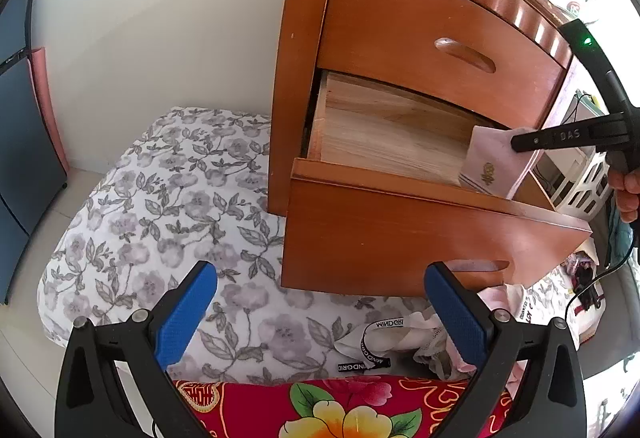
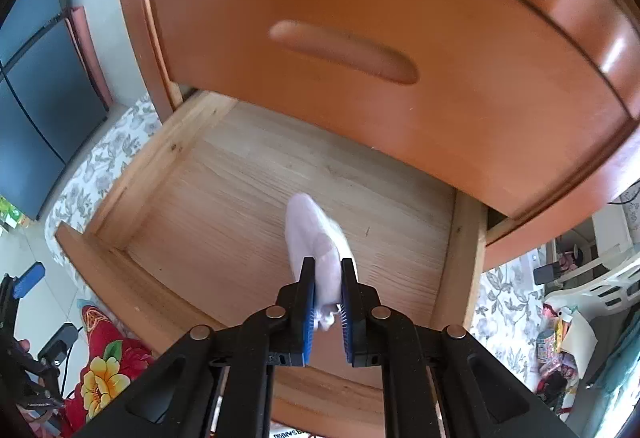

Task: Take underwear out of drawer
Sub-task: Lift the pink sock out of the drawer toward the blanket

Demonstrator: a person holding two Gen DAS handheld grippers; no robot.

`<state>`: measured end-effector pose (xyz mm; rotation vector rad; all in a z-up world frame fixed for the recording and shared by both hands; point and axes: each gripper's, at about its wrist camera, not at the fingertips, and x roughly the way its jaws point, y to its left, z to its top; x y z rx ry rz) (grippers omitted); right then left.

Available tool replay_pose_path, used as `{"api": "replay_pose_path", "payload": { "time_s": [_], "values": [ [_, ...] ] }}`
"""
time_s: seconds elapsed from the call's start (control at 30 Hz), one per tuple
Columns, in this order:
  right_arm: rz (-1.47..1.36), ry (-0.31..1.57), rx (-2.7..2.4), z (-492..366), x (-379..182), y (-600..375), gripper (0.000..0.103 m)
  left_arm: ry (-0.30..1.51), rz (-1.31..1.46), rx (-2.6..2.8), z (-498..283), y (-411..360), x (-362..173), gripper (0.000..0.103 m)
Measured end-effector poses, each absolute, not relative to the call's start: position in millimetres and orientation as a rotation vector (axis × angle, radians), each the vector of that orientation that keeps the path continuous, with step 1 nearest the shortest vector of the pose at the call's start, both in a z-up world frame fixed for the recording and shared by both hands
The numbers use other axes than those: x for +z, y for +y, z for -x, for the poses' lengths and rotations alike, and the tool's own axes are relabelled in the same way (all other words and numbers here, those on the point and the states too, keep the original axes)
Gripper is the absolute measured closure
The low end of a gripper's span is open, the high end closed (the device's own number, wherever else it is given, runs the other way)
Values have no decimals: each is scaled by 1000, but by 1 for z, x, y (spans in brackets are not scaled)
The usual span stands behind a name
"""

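On the left, the left gripper (image 1: 320, 314) hangs with jaws wide apart above a floral bedsheet (image 1: 160, 205). To the right, the right gripper (image 2: 328, 278) is clamped on pale underwear (image 2: 316, 238) over the open wooden drawer (image 2: 160, 173).

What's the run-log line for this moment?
right gripper: shut on white underwear | above open lower drawer | left gripper: open, empty

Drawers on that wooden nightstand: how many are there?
2. The upper drawer is shut; the lower drawer is pulled open, bare inside apart from the white underwear the right gripper holds above it.
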<state>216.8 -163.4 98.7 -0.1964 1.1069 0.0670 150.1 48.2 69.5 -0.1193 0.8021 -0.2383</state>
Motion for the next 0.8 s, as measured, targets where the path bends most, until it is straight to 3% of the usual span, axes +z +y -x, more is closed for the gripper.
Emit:
{"api": "replay_pose_path", "payload": {
  "time_s": [0.43,0.8],
  "values": [
    [187,1000,66,-189,129,-174,92,792,96,-241,-141,42,79,0],
    [178,814,71,-149,192,-177,91,784,68,-254,-135,34,86,0]
  ]
}}
